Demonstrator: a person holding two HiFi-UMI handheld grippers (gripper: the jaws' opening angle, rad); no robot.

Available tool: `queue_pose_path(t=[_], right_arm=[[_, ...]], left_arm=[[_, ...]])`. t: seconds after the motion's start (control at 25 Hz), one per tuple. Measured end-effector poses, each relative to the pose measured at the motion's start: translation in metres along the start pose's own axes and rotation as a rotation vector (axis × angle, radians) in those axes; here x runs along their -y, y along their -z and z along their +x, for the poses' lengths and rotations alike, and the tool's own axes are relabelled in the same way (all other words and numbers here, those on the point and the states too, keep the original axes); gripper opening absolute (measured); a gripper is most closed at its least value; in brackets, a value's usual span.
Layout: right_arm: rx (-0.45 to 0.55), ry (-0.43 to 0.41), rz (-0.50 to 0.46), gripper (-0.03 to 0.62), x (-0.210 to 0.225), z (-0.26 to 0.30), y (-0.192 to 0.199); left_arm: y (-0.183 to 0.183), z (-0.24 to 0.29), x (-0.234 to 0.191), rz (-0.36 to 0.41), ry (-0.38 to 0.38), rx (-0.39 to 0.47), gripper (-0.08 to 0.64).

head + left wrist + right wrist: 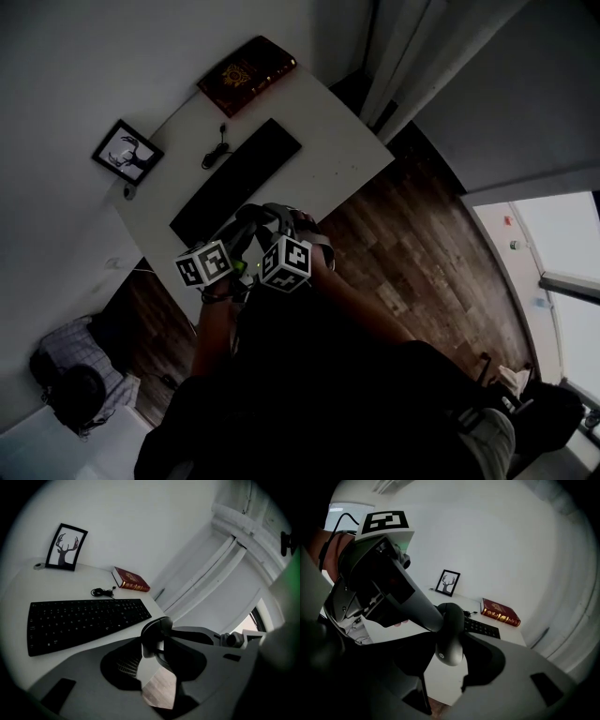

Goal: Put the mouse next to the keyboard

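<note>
Holds the mouse [449, 641] in the air with both grippers at once. Clamps the jaws of the right gripper [450, 660] on its two flanks, pads pressed to either side of the dark shell. Pinches its upper end, as far as can be seen, in the jaws of the left gripper [158, 644], one long grey jaw reaching in from the upper left of the right gripper view to touch the shell.

Hangs the mouse above the near edge of the table [347, 141], on the near side of the keyboard [84, 620] and clear of it. Stands it steeply, long axis running up and down in the right gripper view: end with the small logo lowest and nearest that camera, other end up and away, toward the keyboard and the far edge.

Elsewhere on the table:
- along the far edge, a framed deer picture [68, 547] at the far left corner
- a red book [131, 580] toward the far right corner
- just behind the keyboard, a coiled black cable [103, 592]
</note>
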State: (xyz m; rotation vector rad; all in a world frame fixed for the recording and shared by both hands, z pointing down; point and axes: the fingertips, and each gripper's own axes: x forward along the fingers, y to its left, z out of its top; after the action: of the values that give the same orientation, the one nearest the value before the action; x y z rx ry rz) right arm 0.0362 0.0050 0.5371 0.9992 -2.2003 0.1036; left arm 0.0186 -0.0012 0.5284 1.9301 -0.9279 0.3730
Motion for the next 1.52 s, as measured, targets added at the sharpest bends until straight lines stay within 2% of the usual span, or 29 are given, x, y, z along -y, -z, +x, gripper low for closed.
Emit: queue_pose_path(t=[0.48, 0.76, 0.96, 1.24, 1.52], right_arm=[[-0.085, 0.117, 0.061, 0.199, 0.094, -0.012, 0.063], [-0.102, 0.134, 0.095, 0.199, 0.164, -0.003, 0.081], [-0.109, 0.109, 0.117, 0.199, 0.197, 0.014, 0.091], [-0.121, 0.069, 0.13, 0.199, 0.227, 0.039, 0.094], [-0.176, 0.005, 0.231, 0.198, 0.254, 0.053, 0.106]], left_arm=[[-0.01, 0.101, 0.054, 0.039, 0.13, -0.116, 0.144], [-0.044, 0.164, 0.075, 0.063, 0.147, -0.164, 0.144], [-0.063, 0.197, 0.075, 0.069, 0.114, -0.176, 0.144], [-0.085, 0.227, 0.068, 0.021, 0.097, -0.192, 0.144], [-0.097, 0.259, 0.063, -0.041, 0.112, -0.2, 0.143]])
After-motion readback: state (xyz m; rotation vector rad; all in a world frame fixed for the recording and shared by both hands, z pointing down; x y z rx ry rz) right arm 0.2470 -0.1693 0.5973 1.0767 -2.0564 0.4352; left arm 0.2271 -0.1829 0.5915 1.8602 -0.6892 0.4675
